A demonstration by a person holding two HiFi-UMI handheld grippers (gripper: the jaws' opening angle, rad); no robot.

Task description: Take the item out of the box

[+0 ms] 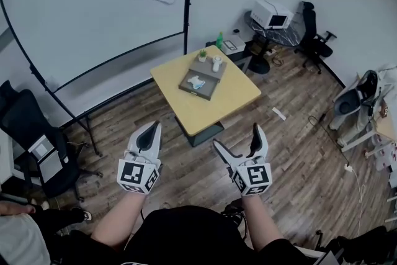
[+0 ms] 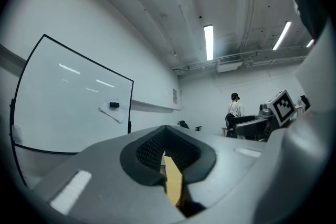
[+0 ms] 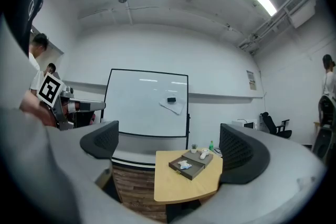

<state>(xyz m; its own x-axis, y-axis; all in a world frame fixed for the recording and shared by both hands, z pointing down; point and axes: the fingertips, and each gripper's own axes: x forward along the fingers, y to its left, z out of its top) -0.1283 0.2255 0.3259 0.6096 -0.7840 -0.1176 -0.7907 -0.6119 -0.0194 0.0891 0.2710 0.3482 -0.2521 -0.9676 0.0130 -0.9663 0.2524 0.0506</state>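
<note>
Item in open box too small to identify

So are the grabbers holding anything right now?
Nothing is held. The left gripper has its jaws together with nothing between them, and the right gripper has its jaws wide apart and empty. The item lies in the box.
</note>
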